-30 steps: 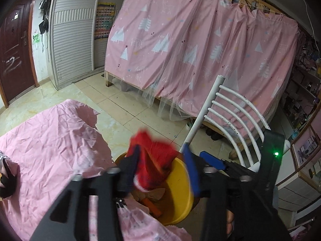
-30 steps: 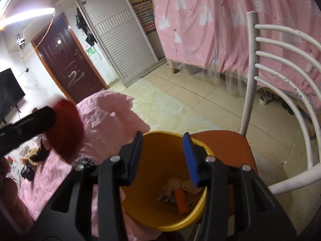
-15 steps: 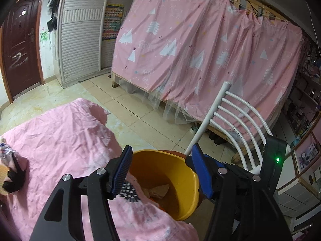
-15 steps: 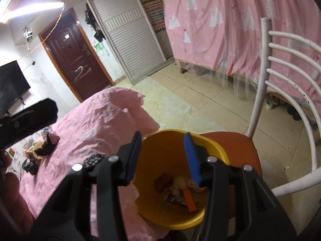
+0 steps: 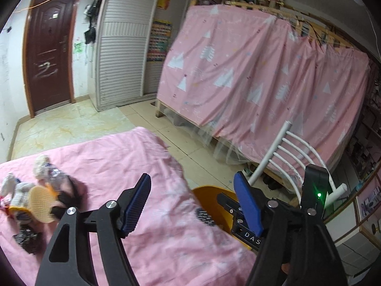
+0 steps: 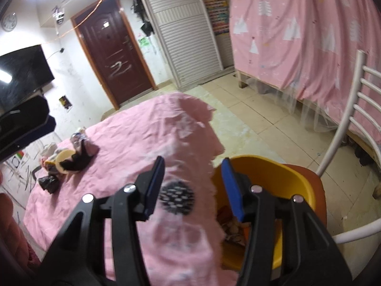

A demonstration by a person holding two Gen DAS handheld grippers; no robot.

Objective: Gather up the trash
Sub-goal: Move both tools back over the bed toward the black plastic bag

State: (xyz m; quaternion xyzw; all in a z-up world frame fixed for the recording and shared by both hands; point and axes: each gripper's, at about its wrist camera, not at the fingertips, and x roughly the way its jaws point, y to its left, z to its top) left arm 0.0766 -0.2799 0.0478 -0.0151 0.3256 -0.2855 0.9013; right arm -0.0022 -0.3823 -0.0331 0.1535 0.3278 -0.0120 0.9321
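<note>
Trash: small pile on pink-covered counter, far left edge, well apart from both grippers.
Bin: yellow, on chair seat just beside counter, prob. for easy drops; some scraps inside.
L gripper: wide open, empty.
R gripper: open, empty, over bin rim.
Next: reach pile, I'd guess.

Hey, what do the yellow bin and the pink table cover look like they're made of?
Yellow bin: likely molded plastic, going by its smooth, even-colored wall with a soft sheen and rounded rim.
Pink table cover: seems a thin sheet, either cloth or disposable plastic, since it is crinkled all over with a ragged edge. The pictures don't settle which.
</note>
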